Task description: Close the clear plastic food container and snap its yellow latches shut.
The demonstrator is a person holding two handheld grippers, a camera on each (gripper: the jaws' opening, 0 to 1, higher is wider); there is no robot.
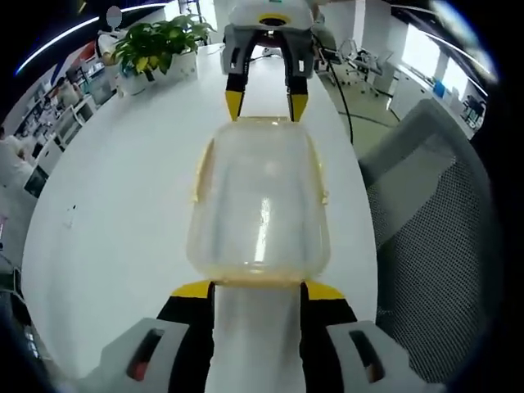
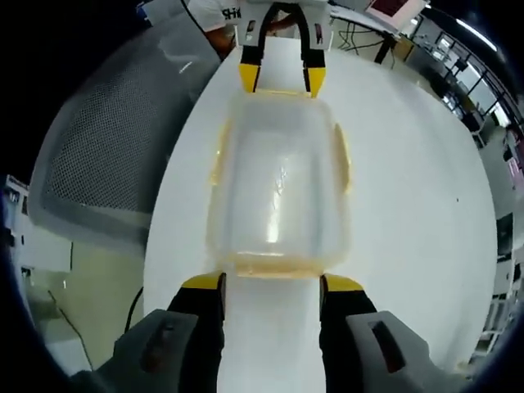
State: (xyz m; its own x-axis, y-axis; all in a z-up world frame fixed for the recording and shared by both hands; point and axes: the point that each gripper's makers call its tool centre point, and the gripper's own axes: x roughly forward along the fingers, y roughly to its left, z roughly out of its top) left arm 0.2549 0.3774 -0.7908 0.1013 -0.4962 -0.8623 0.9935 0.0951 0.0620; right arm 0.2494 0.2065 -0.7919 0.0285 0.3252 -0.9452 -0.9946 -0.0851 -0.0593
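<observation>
A clear plastic food container (image 1: 260, 201) lies lengthwise on the white table (image 1: 115, 221), its lid resting on top. Thin yellow latches (image 1: 199, 176) run along its long sides. My left gripper (image 1: 258, 288) is open at the container's near end, its yellow-tipped jaws spread level with that end's corners. The right gripper (image 1: 266, 102) is open at the far end, facing me. In the right gripper view the same container (image 2: 278, 192) sits between my right gripper (image 2: 272, 283), open at the near end, and the left gripper (image 2: 278, 80) at the far end.
A potted green plant (image 1: 160, 45) stands at the table's far left. A grey mesh chair (image 1: 442, 237) is beside the table's right edge, seen again as the chair (image 2: 106, 164) in the right gripper view. Black cables (image 1: 344, 98) trail off the table. Office desks lie beyond.
</observation>
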